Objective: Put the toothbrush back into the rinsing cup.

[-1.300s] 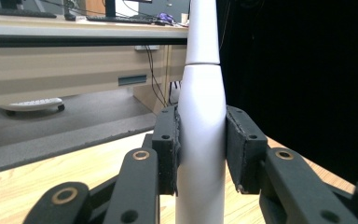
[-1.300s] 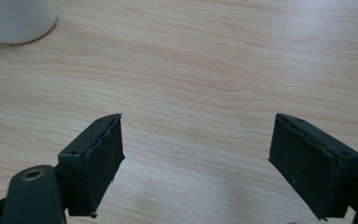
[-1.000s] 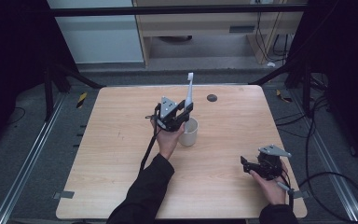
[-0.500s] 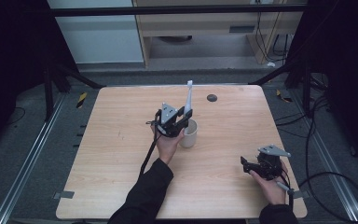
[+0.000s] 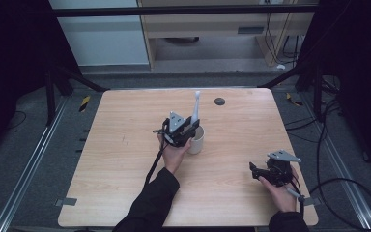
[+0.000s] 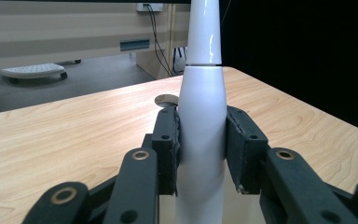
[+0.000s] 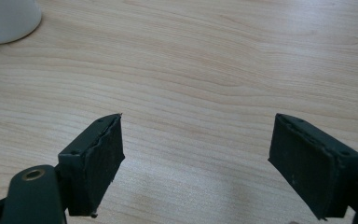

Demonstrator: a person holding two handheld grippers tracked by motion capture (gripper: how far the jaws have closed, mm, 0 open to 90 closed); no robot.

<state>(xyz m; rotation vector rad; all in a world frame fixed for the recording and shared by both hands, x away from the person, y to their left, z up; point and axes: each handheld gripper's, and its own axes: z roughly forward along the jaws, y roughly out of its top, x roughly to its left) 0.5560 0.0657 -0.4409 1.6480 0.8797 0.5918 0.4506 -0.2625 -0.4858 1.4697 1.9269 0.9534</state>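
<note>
A lab or workshop recording space. A bare wooden bench [image 5: 125, 125] stands mid-frame between dark curtains [image 5: 9, 58]. Cables [image 5: 328, 145] trail across grey floor at right.

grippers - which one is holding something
The left gripper: its jaws clamp a white toothbrush-like handle over the cup. The right gripper is open, empty.

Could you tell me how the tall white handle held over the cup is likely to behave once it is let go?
The white handle looks rigid and glossy, so it may slip in the left gripper, whose jaws clamp its smooth tapered body. It is tall and narrow, so dropped into the white cup it would probably lean on the rim. The cup might tip, though likely not.
</note>
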